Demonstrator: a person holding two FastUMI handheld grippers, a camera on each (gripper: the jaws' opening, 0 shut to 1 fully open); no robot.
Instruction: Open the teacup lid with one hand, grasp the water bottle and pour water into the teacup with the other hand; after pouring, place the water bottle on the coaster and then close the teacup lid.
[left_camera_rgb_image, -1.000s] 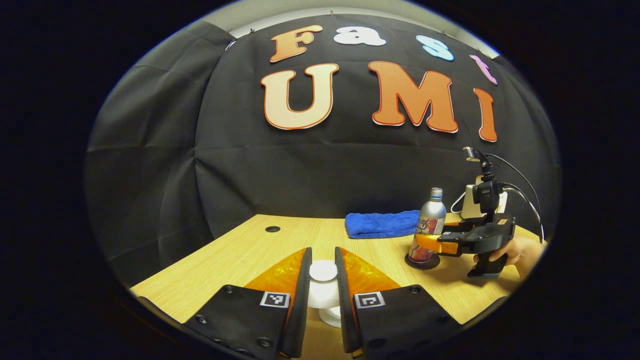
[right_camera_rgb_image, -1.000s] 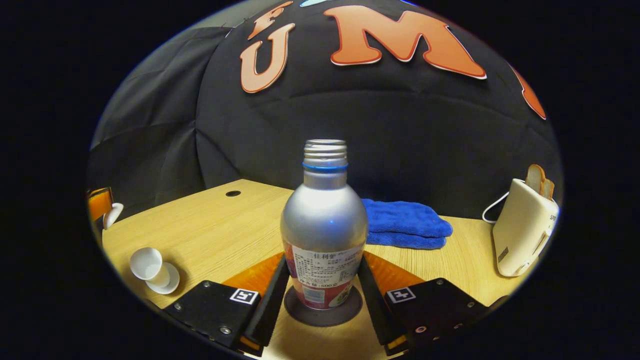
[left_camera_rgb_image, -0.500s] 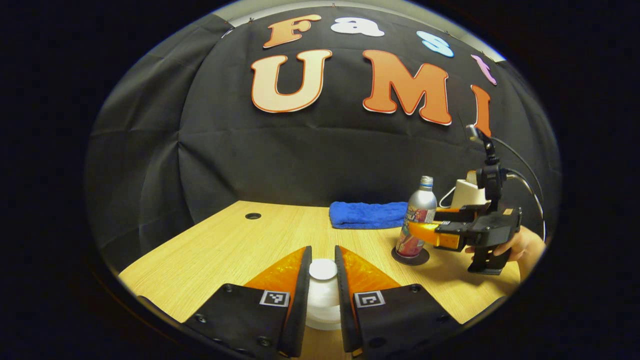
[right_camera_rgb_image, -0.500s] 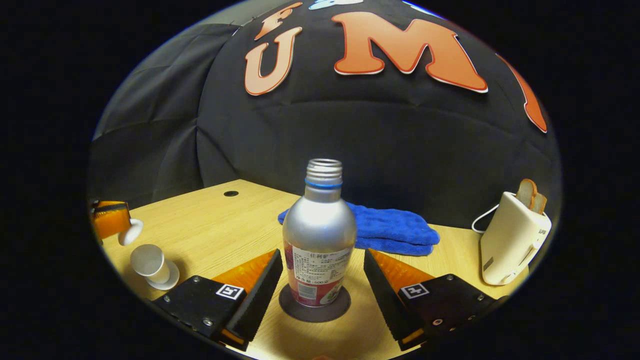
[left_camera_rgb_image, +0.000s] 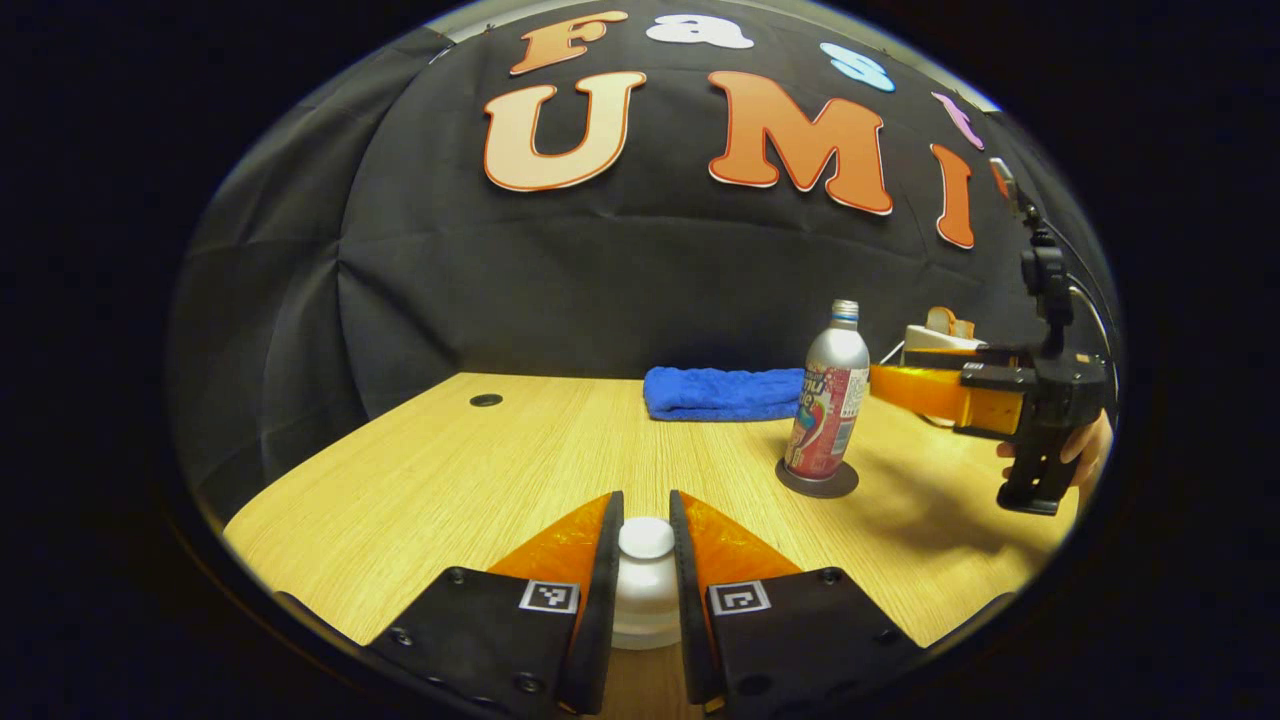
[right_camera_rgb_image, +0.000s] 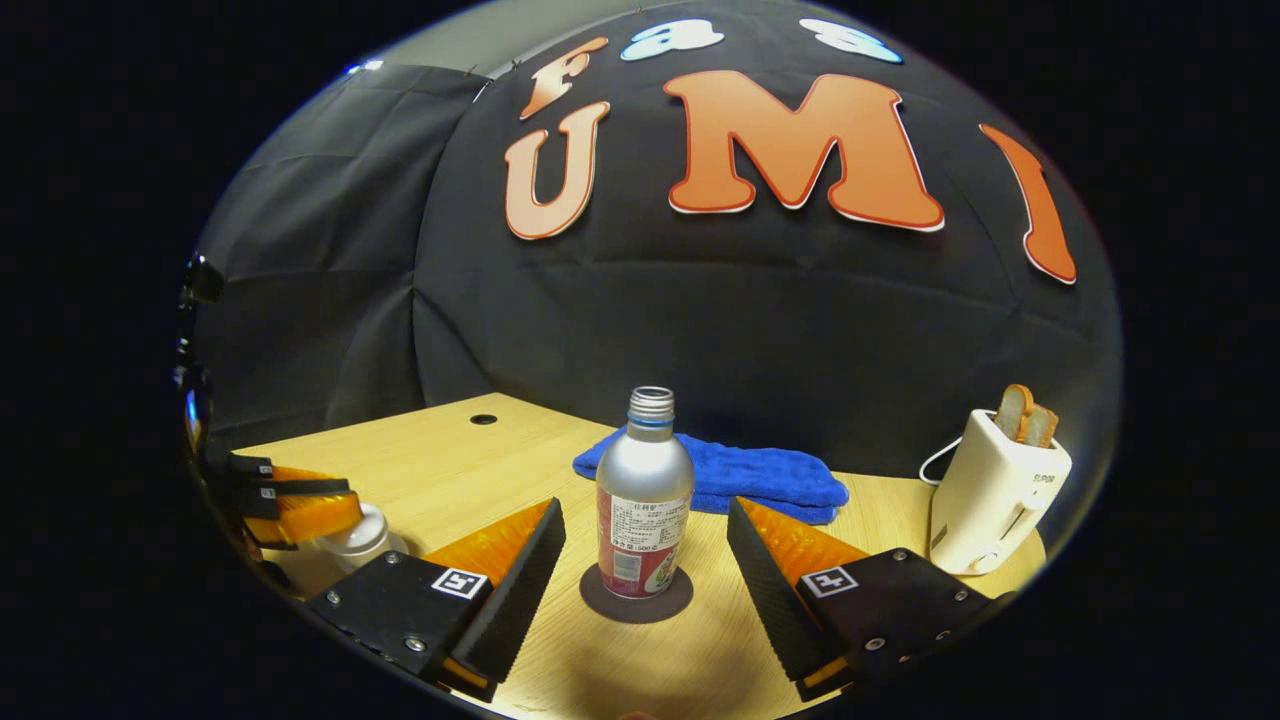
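Step in hand: closing the teacup; pouring looks finished, because the silver metal water bottle with the coloured label (right_camera_rgb_image: 645, 500) stands upright on the dark round coaster (right_camera_rgb_image: 636, 607).
Left tool: the left tool (left_camera_rgb_image: 646, 560) pinches the small white round teacup lid (left_camera_rgb_image: 646, 538) between its orange fingers, directly over the white ceramic teacup (left_camera_rgb_image: 645, 610) on the pale wooden desk (left_camera_rgb_image: 480, 480).
Right tool: the right tool (right_camera_rgb_image: 646, 560) is spread wide, apart from the bottle on both sides.
Next move: I judge the lid must be lowered the last bit, kept level and centred, then the fingers must let go.
Change from earlier: one second ago the right fingers pressed the bottle; now they have released it and drawn back. The left tool has brought the lid down from above onto the cup.
Other things: a folded blue towel (right_camera_rgb_image: 745, 480) and a cream toaster with bread (right_camera_rgb_image: 995, 490) are behind.
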